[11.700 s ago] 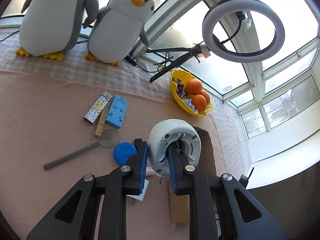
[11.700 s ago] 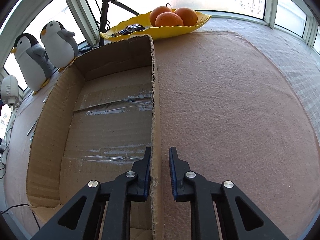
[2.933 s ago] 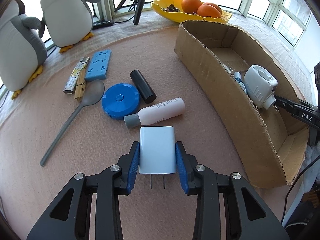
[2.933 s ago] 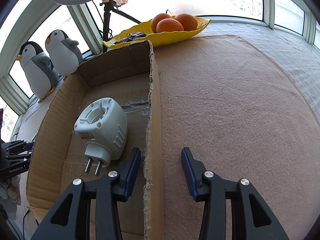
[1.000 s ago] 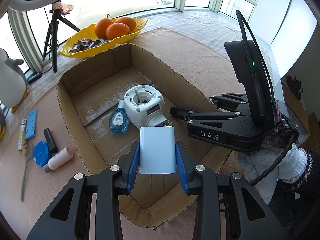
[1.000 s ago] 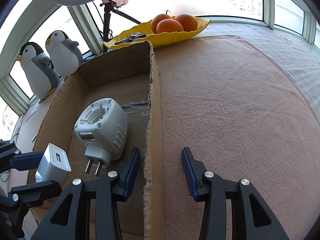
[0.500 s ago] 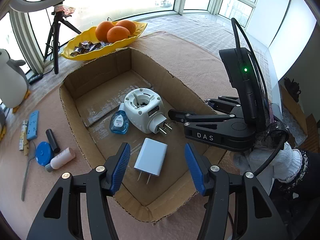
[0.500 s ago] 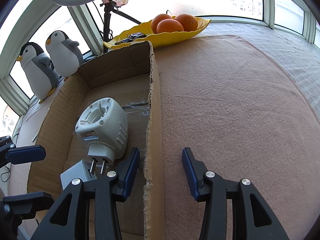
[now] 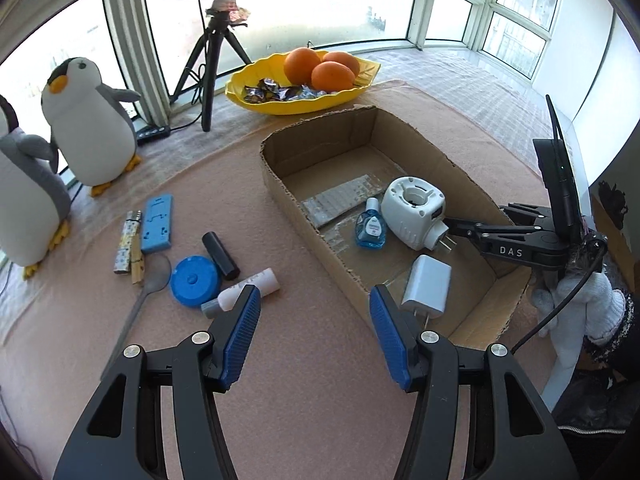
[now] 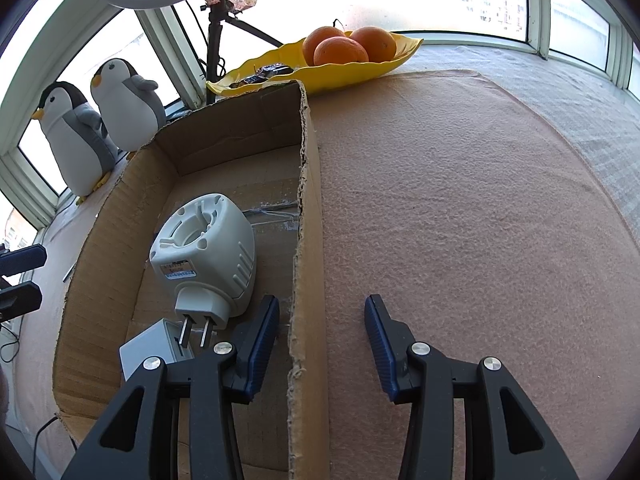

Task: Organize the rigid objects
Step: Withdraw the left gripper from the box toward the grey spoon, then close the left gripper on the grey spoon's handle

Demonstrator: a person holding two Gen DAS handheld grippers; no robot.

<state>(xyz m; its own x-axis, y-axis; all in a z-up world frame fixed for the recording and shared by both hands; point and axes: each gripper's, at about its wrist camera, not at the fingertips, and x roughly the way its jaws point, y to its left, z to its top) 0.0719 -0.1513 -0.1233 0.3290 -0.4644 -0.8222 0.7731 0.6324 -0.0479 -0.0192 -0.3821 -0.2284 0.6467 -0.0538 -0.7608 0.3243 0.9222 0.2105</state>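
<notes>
Risk: your right tongs straddle box wall, jaws apart, not clamping; box may slide when you load next item. Left tongs apart, empty, over bench. Versus a second ago: charger released, lies inside box; bottle outside.

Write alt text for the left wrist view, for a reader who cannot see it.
The left tongs hang open and empty over a pink mat, beside a cardboard box holding a white charger, a round white plug-in device and a small blue bottle. A blue disc, spoon and black tube lie outside it.
</notes>
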